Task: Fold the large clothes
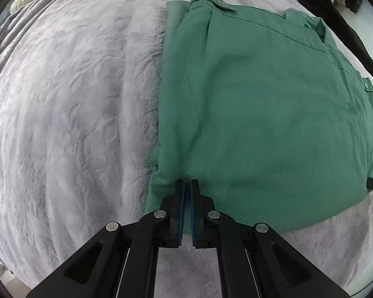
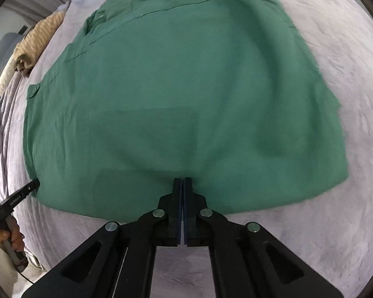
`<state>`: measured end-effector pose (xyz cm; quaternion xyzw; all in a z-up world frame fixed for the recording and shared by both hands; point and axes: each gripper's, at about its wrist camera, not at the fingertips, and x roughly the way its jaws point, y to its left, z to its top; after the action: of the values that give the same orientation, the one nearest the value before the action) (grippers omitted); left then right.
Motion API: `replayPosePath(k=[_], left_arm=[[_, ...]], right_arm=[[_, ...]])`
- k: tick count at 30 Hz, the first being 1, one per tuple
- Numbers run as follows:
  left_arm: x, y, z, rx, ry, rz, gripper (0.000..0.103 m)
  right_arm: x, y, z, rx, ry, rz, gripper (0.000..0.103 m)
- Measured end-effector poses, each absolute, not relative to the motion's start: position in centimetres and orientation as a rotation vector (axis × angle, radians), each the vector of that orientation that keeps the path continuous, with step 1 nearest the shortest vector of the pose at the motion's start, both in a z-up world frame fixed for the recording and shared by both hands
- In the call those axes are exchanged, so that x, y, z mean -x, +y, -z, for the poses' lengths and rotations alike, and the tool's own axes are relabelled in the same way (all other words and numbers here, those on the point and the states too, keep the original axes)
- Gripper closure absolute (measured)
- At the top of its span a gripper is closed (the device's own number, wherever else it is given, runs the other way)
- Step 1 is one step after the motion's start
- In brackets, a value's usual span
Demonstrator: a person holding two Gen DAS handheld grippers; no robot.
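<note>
1. Nearest the lens in the left wrist view is the left gripper (image 1: 188, 181): black arms with silver rivets run up from the bottom edge to two blue-padded fingers (image 1: 182, 213) drawn almost together, with only a thin slit between them. The tips lie over the near hem of the green garment; whether a fold of cloth is pinched in that slit cannot be told.
2. The bed cover (image 1: 69, 124), pale grey and plush with a crushed pattern, is the largest thing and fills most of both views.
3. The green garment (image 1: 261, 114) lies spread flat on the bed cover with its sides folded in to a rough rectangle. Its collar end is far from the camera, and its near hem is at the gripper tips. In the left view it takes the right half of the picture; in the right wrist view it sits in the middle.
4. The right gripper (image 2: 182, 180) shows the same black frame at the bottom of its own view, with its jaws pressed fully together and its tips over the near hem of the garment. Its tip also peeks in at the right edge of the left view.
5. A dark garment (image 1: 340, 24) lies past the far right corner of the bed.
6. A cream knitted bundle (image 2: 34, 44) rests along the far left edge.
7. A button tab (image 1: 223, 5) sits at the garment's far shoulder.
8. A hand (image 2: 11, 238) grips the left tool's handle at the left edge of the right view.
</note>
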<state>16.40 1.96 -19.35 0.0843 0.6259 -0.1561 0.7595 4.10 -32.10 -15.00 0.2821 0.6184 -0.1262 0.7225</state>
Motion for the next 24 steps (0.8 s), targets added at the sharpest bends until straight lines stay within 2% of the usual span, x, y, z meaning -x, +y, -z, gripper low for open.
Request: replayPosePath(k=[8, 24], left_arm=[[-14.1, 5.9, 17.1, -0.175, 1.406, 0.298, 0.098], [-6.0, 8.0, 12.2, -0.241, 1.434, 0.27, 0.097]], right_arm=[[-1.0, -34.1, 12.9, -0.694, 1.374, 0.386, 0.102], [0.2, -27.3, 9.0, -0.706, 1.431, 0.286, 0.099]])
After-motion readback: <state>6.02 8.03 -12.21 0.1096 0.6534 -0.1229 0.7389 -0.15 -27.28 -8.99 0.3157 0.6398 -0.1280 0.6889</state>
